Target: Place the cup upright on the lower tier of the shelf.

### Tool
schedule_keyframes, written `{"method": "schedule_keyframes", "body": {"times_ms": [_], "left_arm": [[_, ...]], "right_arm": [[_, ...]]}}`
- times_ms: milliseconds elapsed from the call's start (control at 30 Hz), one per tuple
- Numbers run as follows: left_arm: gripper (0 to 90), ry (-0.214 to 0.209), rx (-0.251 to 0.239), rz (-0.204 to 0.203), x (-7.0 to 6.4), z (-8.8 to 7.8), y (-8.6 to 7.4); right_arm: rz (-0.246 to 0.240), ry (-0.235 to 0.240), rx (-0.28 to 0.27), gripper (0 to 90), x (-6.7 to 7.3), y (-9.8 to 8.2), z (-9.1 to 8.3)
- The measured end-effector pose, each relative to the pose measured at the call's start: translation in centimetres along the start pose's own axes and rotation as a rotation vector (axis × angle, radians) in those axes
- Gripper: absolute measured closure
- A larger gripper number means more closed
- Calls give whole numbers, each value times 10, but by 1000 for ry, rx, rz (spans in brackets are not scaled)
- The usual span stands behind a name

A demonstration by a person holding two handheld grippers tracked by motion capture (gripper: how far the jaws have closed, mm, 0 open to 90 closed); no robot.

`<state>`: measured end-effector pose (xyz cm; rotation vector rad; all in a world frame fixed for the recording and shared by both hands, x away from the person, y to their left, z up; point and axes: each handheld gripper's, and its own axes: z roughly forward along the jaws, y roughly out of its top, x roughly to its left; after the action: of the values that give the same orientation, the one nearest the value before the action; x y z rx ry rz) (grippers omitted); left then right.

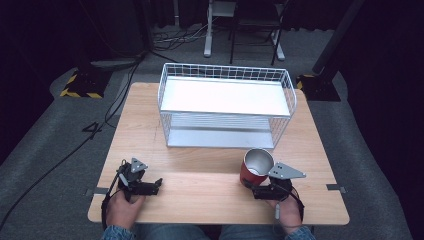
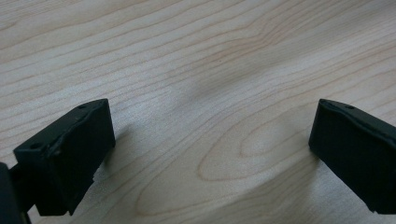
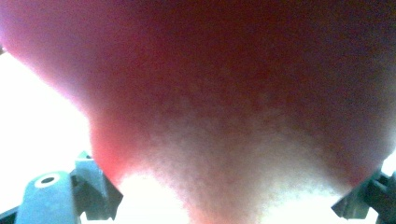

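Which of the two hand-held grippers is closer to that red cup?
Right. The right gripper is closed around the red cup; the left gripper sits open, far across the table.

1. Table (image 1: 200,180): pale wood, wavy darker grain lines and oval rings in the left gripper view.
2. Wire basket shelf (image 1: 226,104): white grid mesh, plain white panel on top.
3. Cup (image 1: 256,167): red outside, silver-grey metal inside; a blurred red-to-pale surface in the right gripper view.
4. Left gripper (image 1: 142,185): black, grey plate on top.
5. Right gripper (image 1: 260,190): black, grey plate.
6. Floor (image 1: 45,150): grey carpet; yellow-and-black striped tape (image 1: 80,85).
7. Sleeves (image 1: 117,232): blue denim.
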<state>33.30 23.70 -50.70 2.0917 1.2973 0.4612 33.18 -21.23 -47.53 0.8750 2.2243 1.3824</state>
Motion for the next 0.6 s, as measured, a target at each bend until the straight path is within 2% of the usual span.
{"method": "schedule_keyframes", "body": {"times_ms": [333, 600], "left_arm": [[5, 1, 0, 2, 0, 0, 0], [5, 5, 1, -4, -1, -1, -1]], "right_arm": [[6, -13, 9, 171, -2, 24, 18], [14, -17, 13, 170, -7, 43, 41]]}}
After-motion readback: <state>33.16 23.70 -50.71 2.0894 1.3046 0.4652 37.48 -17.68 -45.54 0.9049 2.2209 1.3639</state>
